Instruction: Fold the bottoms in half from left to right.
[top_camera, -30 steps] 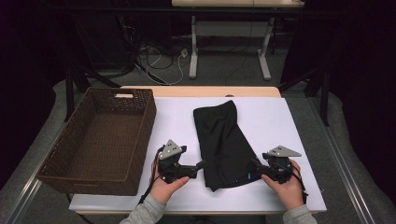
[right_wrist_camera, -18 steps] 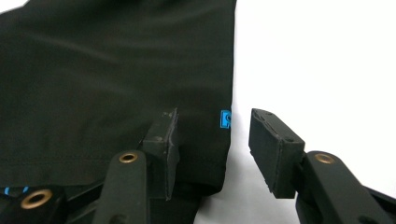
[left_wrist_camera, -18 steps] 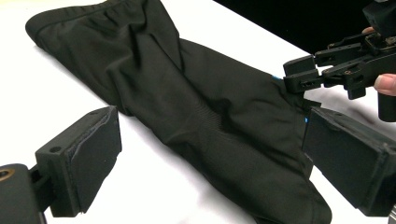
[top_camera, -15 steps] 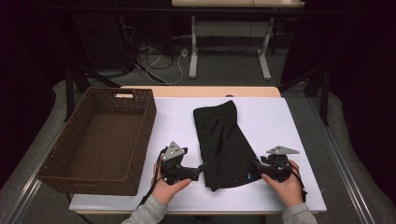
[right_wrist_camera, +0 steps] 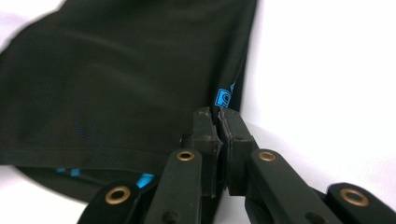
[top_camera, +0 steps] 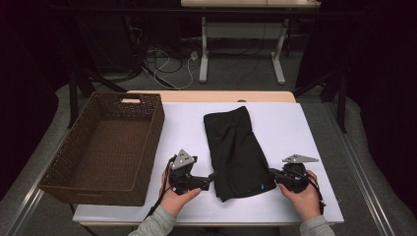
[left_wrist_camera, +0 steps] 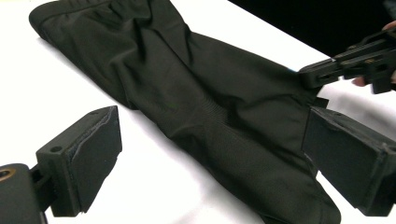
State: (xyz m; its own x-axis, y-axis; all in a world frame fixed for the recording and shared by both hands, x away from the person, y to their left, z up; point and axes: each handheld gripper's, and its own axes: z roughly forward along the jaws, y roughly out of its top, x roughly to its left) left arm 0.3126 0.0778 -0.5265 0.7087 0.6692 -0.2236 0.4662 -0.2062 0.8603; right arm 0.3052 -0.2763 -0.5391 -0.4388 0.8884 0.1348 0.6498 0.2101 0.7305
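Note:
A black folded garment (top_camera: 236, 147) lies lengthwise on the white table (top_camera: 305, 128), with a small blue logo (right_wrist_camera: 224, 98) near its right hem. My left gripper (top_camera: 212, 177) sits at the garment's near left edge and is open wide. The cloth (left_wrist_camera: 224, 116) lies between its two pads (left_wrist_camera: 88, 158). My right gripper (right_wrist_camera: 218, 122) is shut on the garment's near right edge, just below the logo. In the left gripper view, the right gripper (left_wrist_camera: 327, 70) touches the cloth at the far side.
A dark brown wicker basket (top_camera: 153, 140) stands on the left part of the table, with nothing in it. Table edges run close behind both hands. Beyond the far edge are desk legs and cables on the floor (top_camera: 172, 64).

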